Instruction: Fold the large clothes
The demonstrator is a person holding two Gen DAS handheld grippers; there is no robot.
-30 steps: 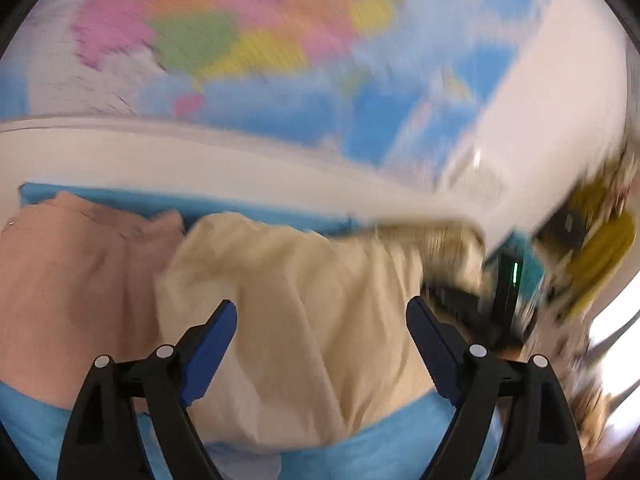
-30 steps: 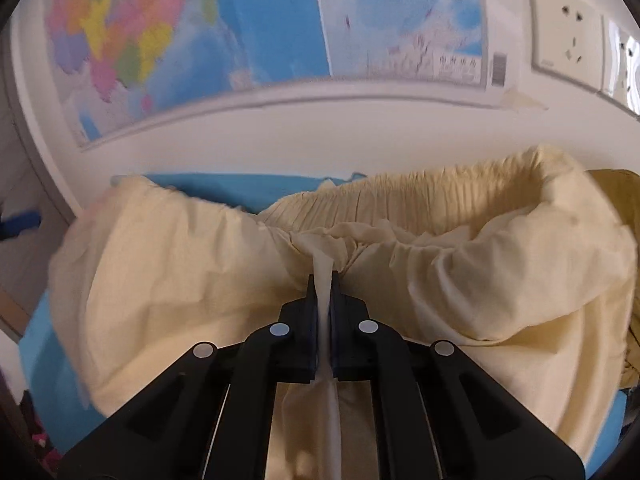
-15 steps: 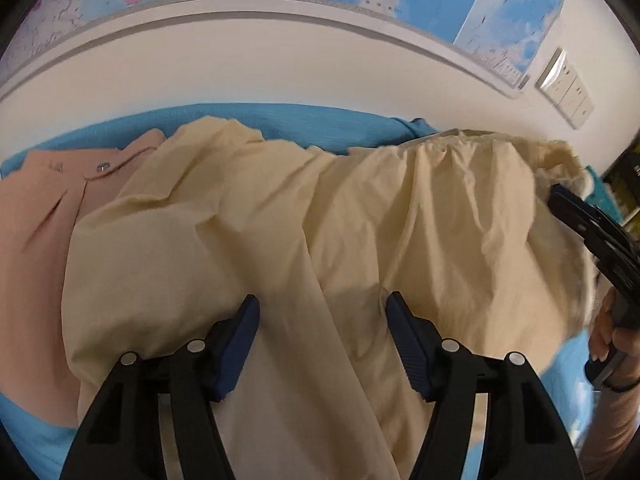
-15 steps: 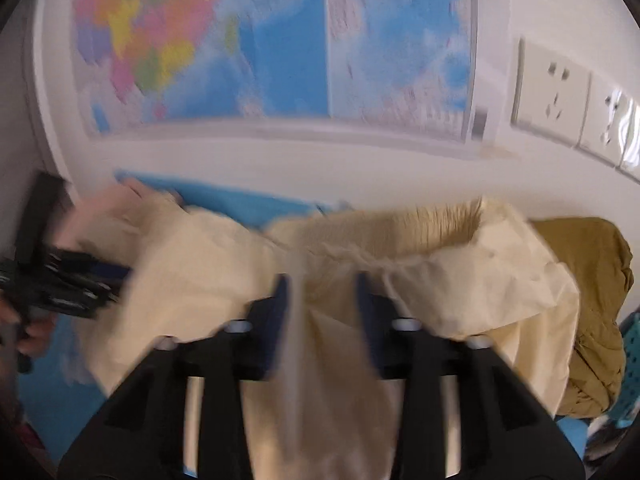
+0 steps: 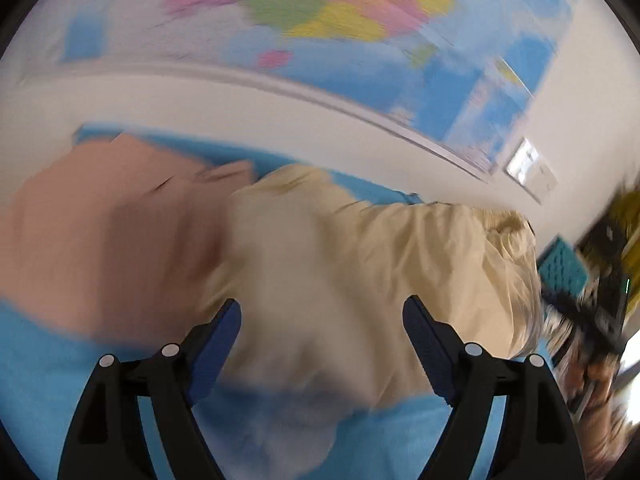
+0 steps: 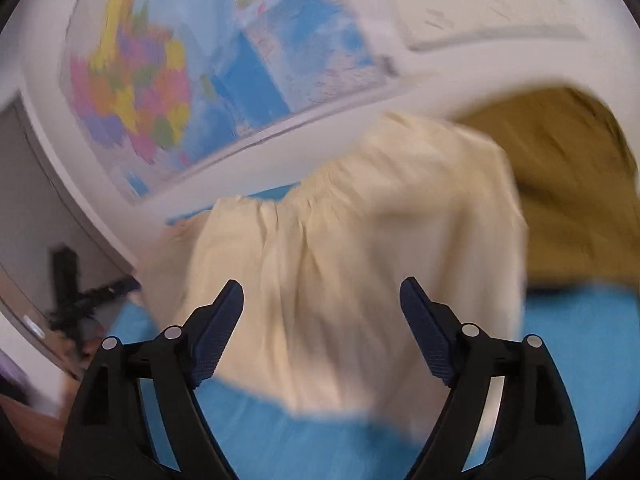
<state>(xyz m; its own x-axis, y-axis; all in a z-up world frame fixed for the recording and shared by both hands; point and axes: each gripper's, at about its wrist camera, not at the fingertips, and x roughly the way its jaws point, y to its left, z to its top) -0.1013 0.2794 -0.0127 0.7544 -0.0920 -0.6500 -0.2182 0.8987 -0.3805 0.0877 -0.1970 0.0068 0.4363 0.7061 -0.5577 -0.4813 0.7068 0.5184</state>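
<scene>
A cream garment (image 5: 360,272) lies bunched on the blue table cover (image 5: 48,380); its gathered waistband shows in the right wrist view (image 6: 340,232). My left gripper (image 5: 322,344) is open and empty, held just above the near part of the cream cloth. My right gripper (image 6: 322,320) is open and empty above the cloth's near edge. Both views are blurred by motion. The right gripper also shows at the right edge of the left wrist view (image 5: 592,328).
A pink garment (image 5: 104,240) lies left of the cream one. An olive-brown garment (image 6: 572,188) lies to its right. A wall with a coloured map (image 5: 320,12) and a socket plate (image 5: 532,172) stands right behind the table. A teal basket (image 5: 564,268) is at far right.
My right gripper has let go of the cream cloth and opened wide. Both grippers have pulled back from the garment, which has dropped onto the table in a heap.
</scene>
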